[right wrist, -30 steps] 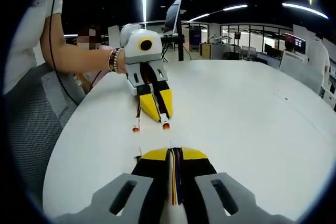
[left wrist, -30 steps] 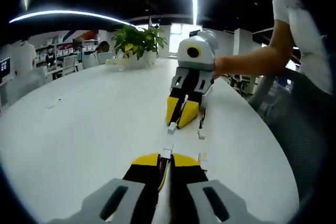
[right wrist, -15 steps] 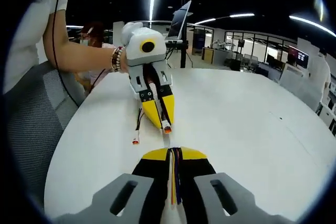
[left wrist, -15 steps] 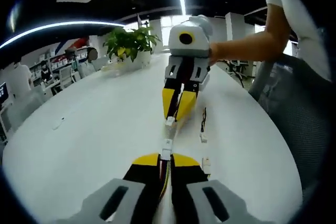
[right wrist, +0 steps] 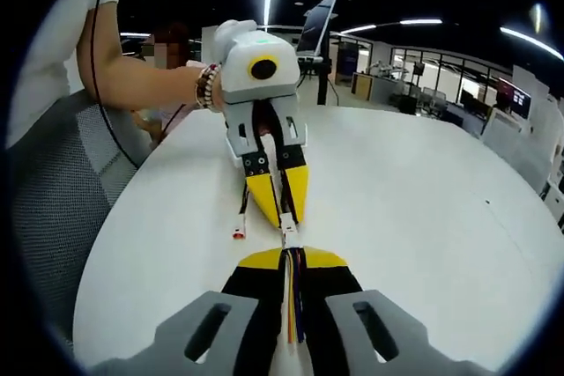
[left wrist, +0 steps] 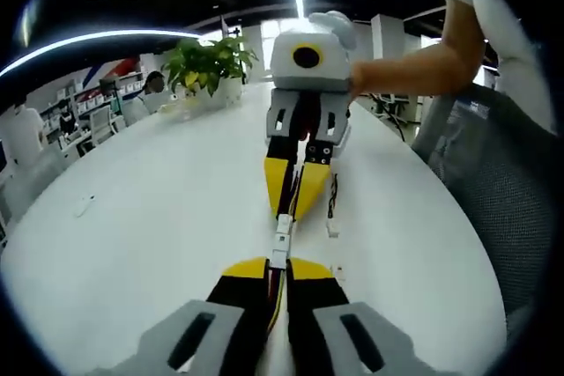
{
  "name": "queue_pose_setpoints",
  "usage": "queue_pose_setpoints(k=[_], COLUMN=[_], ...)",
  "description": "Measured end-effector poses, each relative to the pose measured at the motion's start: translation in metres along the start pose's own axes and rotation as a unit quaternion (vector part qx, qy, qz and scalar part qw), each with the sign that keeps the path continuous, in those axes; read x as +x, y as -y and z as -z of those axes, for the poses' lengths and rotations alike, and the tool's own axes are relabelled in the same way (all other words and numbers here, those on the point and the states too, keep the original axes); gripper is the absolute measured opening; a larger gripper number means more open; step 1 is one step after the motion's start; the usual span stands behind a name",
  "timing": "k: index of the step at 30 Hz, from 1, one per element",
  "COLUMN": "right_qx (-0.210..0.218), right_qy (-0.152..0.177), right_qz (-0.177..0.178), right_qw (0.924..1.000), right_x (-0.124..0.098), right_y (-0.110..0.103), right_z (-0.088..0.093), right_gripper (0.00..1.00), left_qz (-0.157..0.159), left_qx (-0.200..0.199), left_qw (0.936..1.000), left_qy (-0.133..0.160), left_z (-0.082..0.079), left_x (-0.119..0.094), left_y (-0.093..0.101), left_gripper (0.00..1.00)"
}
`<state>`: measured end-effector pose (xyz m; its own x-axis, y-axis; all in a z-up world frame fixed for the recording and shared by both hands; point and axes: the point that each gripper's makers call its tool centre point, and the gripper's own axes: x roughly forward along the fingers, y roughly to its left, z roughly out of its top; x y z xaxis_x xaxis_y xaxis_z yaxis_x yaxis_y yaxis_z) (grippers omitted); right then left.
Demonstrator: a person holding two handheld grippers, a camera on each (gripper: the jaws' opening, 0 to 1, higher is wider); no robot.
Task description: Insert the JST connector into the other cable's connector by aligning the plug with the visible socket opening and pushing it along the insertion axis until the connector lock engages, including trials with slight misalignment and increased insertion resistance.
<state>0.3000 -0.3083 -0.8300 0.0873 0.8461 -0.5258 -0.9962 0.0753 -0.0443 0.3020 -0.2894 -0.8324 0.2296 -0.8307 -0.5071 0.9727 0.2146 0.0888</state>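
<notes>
At lower centre, the left gripper (left wrist: 276,272) and right gripper (right wrist: 291,261), each clamped on its wires, held 2 small white plastic connectors (left wrist: 280,245) end-to-end, axes apparently collinear.

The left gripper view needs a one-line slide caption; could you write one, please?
Left gripper and right gripper bring two white cable connectors together above the table.

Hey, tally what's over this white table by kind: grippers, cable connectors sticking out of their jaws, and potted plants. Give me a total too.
Grippers: 2, left gripper and right gripper
Connectors: 2, left connector and right connector
Potted plants: 1, potted plant
Total: 5
</notes>
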Motion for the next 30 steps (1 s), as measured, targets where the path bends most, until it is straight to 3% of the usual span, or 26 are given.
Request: queue_pose_setpoints(k=[30], right_qx=[0.001], right_qy=[-0.011], right_qz=[-0.022], right_qw=[0.9997], right_x=[0.004], right_y=[-0.01], right_z=[0.003], right_gripper=[0.03], left_qz=[0.027], left_qx=[0.024], left_qw=[0.9993], left_qy=[0.002], left_z=[-0.003], left_x=[0.005], left_y=[0.01], left_gripper=[0.0])
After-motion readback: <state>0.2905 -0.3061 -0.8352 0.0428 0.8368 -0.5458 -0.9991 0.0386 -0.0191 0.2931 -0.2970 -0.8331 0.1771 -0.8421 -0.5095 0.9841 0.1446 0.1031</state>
